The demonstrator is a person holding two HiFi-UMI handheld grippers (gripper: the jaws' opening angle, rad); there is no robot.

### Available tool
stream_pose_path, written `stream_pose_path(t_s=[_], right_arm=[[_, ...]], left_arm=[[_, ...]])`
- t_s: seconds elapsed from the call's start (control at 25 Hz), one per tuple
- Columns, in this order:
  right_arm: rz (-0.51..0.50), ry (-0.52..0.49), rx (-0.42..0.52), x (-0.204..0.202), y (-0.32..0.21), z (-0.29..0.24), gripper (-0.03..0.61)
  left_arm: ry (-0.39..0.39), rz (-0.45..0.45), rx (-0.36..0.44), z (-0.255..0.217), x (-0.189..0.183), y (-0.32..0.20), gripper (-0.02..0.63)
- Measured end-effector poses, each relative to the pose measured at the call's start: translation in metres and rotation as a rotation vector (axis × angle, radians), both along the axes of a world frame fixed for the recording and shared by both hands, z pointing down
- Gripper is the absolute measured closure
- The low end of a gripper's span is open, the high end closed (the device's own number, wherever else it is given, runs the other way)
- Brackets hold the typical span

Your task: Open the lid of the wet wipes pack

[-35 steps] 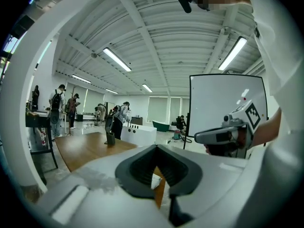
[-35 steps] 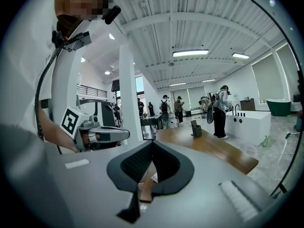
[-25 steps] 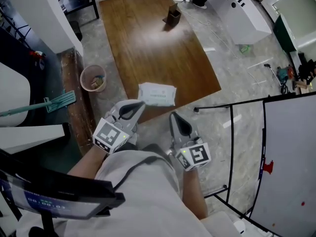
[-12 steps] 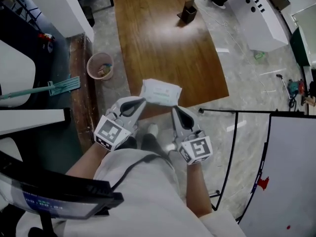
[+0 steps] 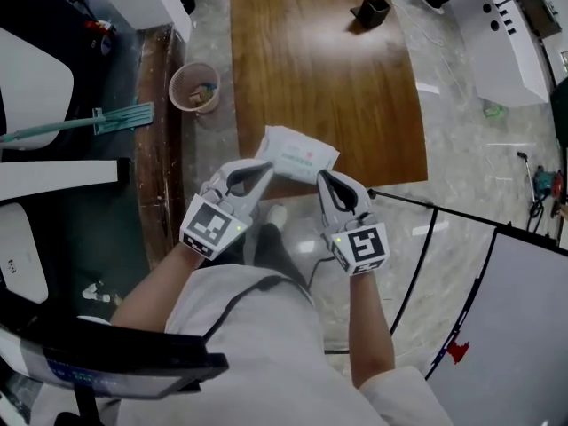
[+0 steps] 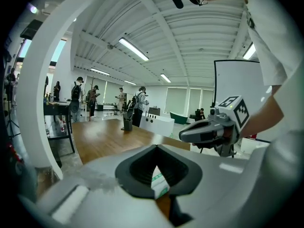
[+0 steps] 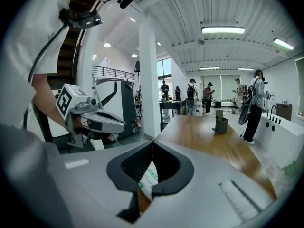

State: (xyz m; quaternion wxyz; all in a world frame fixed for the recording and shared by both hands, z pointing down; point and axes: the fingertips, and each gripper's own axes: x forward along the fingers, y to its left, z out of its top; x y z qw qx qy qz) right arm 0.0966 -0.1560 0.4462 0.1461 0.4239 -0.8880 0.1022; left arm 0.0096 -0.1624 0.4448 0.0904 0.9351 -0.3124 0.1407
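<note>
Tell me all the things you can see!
table: 1, brown wood, middle
pack: 1, white, table's near edge
box: 1, dark, table's far end
bin: 1, pinkish, floor left of table
mop: 1, teal, floor far left
left gripper: 1, grey, shut, by pack's left side
right gripper: 1, grey, shut, by pack's right side

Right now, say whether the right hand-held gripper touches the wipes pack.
Touching. In the right gripper view, the right hand-held gripper is shut on an edge of the wet wipes pack.
</note>
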Motion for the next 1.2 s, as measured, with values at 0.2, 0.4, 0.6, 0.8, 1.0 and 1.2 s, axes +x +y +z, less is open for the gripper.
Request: stream_pose_path(t_s=[0.2,0.4,0.6,0.8,1.0,1.2], right_arm=[[-0.118,0.094,-0.042,-0.011,-0.011,0.037,0.55],[-0.208,0.18,-0.077,-0.021,-0.022,0.071,0.463],[-0.264,0.228,-0.103,-0.025,-0.03,0.099,0.412],[-0.316,0.275,-0.117,-0.027,-0.032,0.119,0.372],[-0.381,0.343,-0.147,-0.03,-0.033,0.141,0.322],[-0.418,0.397,-0.159,-0.031,-0.034,0.155,0.304]], left_arm=[[-0.01,-0.043,-0.056,0.034,0.0,-0.009,0.611],[-0.054,-0.038,-0.077,0.067,0.005,-0.012,0.611],[-0.092,-0.039,-0.091,0.095,0.012,-0.013,0.611],[-0.093,-0.043,-0.115,0.112,0.019,-0.012,0.611],[-0.112,-0.033,-0.139,0.131,0.027,-0.013,0.611],[-0.122,-0.034,-0.172,0.15,0.031,-0.014,0.611]])
